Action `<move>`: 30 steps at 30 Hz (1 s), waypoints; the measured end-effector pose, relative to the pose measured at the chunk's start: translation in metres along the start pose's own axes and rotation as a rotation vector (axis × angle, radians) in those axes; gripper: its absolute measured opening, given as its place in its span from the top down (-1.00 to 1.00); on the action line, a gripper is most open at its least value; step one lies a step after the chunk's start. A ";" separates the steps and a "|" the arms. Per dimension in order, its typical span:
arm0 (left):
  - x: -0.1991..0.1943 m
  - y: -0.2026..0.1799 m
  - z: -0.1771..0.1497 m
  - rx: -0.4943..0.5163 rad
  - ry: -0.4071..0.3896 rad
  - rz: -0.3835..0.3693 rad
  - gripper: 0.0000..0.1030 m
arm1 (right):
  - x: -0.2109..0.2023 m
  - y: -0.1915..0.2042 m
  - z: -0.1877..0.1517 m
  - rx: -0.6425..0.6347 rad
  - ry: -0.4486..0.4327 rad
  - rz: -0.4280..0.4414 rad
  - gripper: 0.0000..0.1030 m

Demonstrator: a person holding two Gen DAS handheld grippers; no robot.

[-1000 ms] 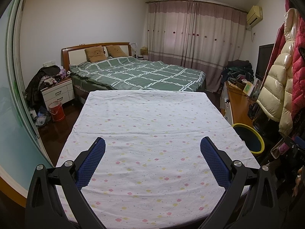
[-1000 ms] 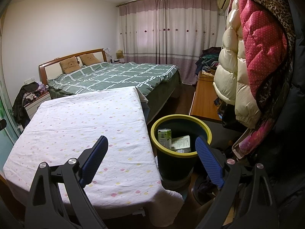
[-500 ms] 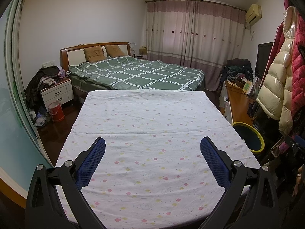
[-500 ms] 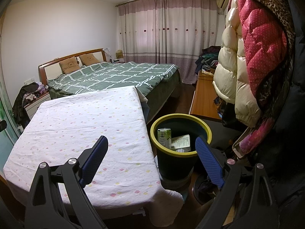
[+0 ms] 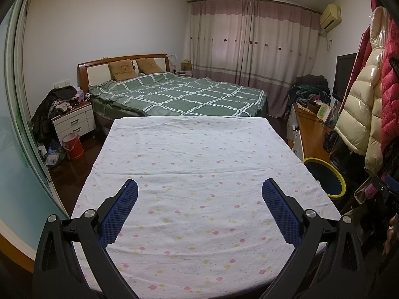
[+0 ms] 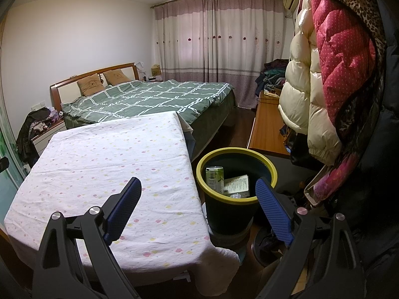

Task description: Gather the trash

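Note:
A dark trash bin with a yellow rim [image 6: 235, 199] stands on the floor at the table's right side. Inside it lie a green can [image 6: 214, 178] and a flat paper package [image 6: 237, 184]. The bin also shows in the left wrist view [image 5: 325, 180]. My right gripper [image 6: 198, 183] is open and empty, held above the table's right edge and the bin. My left gripper [image 5: 199, 185] is open and empty above the flower-print tablecloth [image 5: 199, 154]. No trash shows on the cloth.
A green-quilted bed [image 5: 179, 94] lies beyond the table. A nightstand [image 5: 73, 122] and red bucket [image 5: 72, 145] stand at the left. A wooden sideboard [image 6: 266, 129] and hanging puffer coats [image 6: 331, 74] crowd the right side.
Nothing has visibly changed apart from a slight drift of the left wrist view; both grippers stay open and empty.

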State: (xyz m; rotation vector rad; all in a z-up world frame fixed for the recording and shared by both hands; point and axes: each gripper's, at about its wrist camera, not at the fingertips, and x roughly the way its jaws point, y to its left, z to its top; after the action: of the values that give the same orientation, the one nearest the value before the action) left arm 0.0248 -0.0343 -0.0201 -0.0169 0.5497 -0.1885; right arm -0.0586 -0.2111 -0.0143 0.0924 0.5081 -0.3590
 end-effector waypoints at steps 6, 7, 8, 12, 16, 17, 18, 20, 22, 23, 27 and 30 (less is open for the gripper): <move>0.001 0.001 -0.001 0.004 0.000 -0.003 -0.91 | 0.001 -0.001 -0.001 0.001 0.001 0.000 -0.71; 0.002 0.002 -0.001 0.004 0.001 -0.003 -0.91 | 0.000 -0.001 -0.001 0.001 0.001 0.000 -0.71; 0.001 0.002 -0.001 0.005 0.000 -0.004 -0.91 | 0.001 -0.001 0.000 0.002 0.002 0.002 -0.71; 0.002 0.002 0.000 0.005 0.000 -0.003 -0.91 | 0.001 -0.001 -0.001 0.002 0.002 0.002 -0.71; 0.002 0.003 -0.001 0.004 -0.003 -0.008 -0.91 | 0.001 -0.001 -0.001 0.003 0.002 0.002 -0.71; 0.003 0.002 -0.001 0.004 -0.001 -0.012 -0.91 | 0.001 -0.001 -0.001 0.003 0.003 0.002 -0.71; 0.003 0.003 -0.001 0.000 0.001 -0.018 -0.91 | 0.001 -0.001 -0.001 0.003 0.003 0.002 -0.71; 0.004 0.003 0.001 -0.004 0.004 -0.026 -0.91 | 0.001 -0.001 -0.001 0.003 0.003 0.002 -0.71; 0.005 0.004 0.002 -0.004 0.006 -0.028 -0.91 | 0.001 0.000 -0.001 0.002 0.003 0.003 -0.71; 0.005 0.004 0.001 -0.005 0.007 -0.028 -0.91 | 0.001 -0.001 -0.001 0.003 0.003 0.002 -0.71; 0.008 0.005 0.002 -0.010 0.018 -0.039 -0.91 | 0.001 -0.002 0.000 0.003 0.004 0.002 -0.71; 0.009 0.004 0.002 -0.005 0.017 -0.046 -0.91 | 0.001 -0.001 -0.001 0.004 0.005 0.003 -0.71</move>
State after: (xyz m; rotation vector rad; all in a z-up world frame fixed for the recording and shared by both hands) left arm 0.0344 -0.0323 -0.0235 -0.0330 0.5672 -0.2325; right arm -0.0586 -0.2120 -0.0158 0.0980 0.5117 -0.3568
